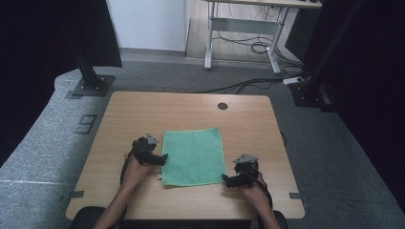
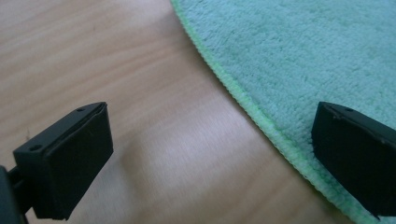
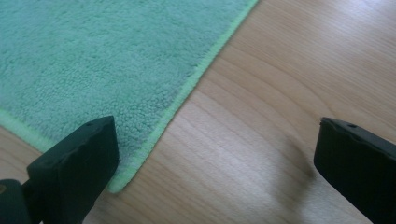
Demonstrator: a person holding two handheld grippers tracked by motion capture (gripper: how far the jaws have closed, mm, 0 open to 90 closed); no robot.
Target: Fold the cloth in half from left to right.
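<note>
1. The green cloth (image 1: 193,156) lies flat on the bench (image 1: 143,112), between the two grippers.
2. Left gripper (image 1: 162,160): jaws spread wide and holding nothing. The cloth's edge runs between them, one jaw over the cloth, the other over bare wood.
3. Right gripper (image 1: 225,180): jaws also wide apart and holding nothing. The cloth's near corner sits just beside one jaw; the other is over wood.
</note>
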